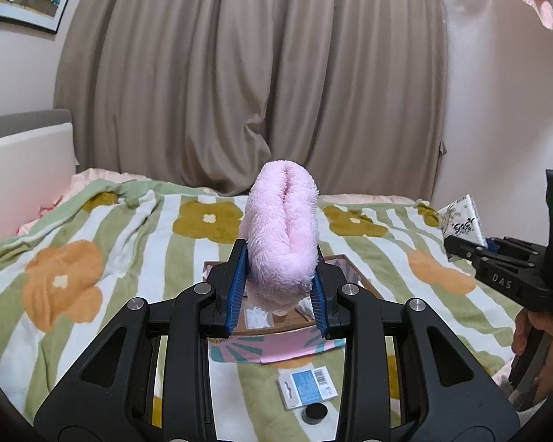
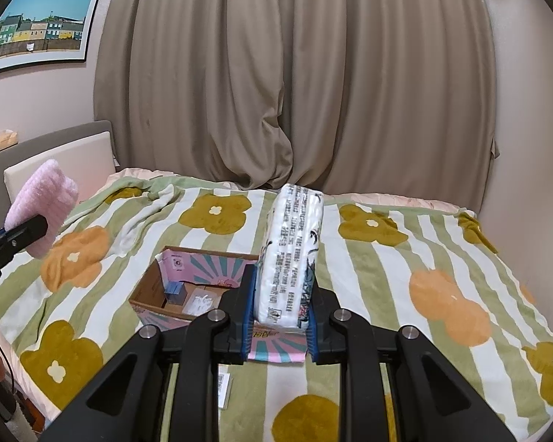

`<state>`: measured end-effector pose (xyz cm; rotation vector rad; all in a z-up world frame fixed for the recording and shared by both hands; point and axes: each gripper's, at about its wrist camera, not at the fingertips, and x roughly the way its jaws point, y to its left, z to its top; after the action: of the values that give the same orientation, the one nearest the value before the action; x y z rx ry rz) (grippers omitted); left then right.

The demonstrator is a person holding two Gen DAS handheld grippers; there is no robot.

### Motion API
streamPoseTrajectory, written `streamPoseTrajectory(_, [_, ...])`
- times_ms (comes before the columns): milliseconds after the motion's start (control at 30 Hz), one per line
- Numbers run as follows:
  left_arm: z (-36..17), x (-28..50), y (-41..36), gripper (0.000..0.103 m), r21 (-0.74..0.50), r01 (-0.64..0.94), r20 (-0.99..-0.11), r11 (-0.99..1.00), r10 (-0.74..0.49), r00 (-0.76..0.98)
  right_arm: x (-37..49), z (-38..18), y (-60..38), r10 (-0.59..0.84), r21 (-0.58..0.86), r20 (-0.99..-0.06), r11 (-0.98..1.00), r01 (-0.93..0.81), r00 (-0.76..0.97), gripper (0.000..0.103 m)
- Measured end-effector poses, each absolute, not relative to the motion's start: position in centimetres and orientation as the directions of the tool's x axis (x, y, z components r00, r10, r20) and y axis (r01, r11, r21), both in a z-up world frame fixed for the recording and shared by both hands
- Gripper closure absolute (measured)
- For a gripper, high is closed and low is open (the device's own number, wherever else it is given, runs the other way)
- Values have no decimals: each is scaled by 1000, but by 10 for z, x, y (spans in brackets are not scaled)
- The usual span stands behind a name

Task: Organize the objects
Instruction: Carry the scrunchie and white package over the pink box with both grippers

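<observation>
My left gripper [image 1: 280, 287] is clamped on a fluffy pink towel [image 1: 282, 232], rolled or folded into a thick bundle that sticks up and forward between the blue pads [image 1: 237, 287]. It hangs above the cardboard box [image 1: 276, 346], and the bundle and my own linkage hide most of that box: only its pink and teal printed front flap and a sliver of its brown floor show. Something white lies inside, but I cannot make out what.

My right gripper [image 2: 280, 309] is closed on a white tissue pack [image 2: 291, 258], held on edge so its printed side faces me; the print is too small to read. From this side the cardboard box [image 2: 188, 287] sits just left of and below the pack, open on the flowered blanket [image 2: 405, 258]. In it I see a small blue item [image 2: 175, 291] and a white packet [image 2: 201, 304]; the near right part of the box is covered by my fingers and the pack.

Nearer to me than the box, on the blanket, lie a blue and white card [image 1: 308, 386] and a small round black object [image 1: 316, 412], both partly cut off by my left frame. The far side of the box is out of sight in the left view.
</observation>
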<state>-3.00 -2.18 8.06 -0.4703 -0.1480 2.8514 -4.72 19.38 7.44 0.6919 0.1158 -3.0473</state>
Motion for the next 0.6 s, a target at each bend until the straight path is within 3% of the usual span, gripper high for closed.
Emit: streamPoseTrajectory(600, [40, -163, -10, 75, -198, -236, -504, -951, 305, -808, -155, 48, 186, -9, -130, -563, -987, 99, -826, 82])
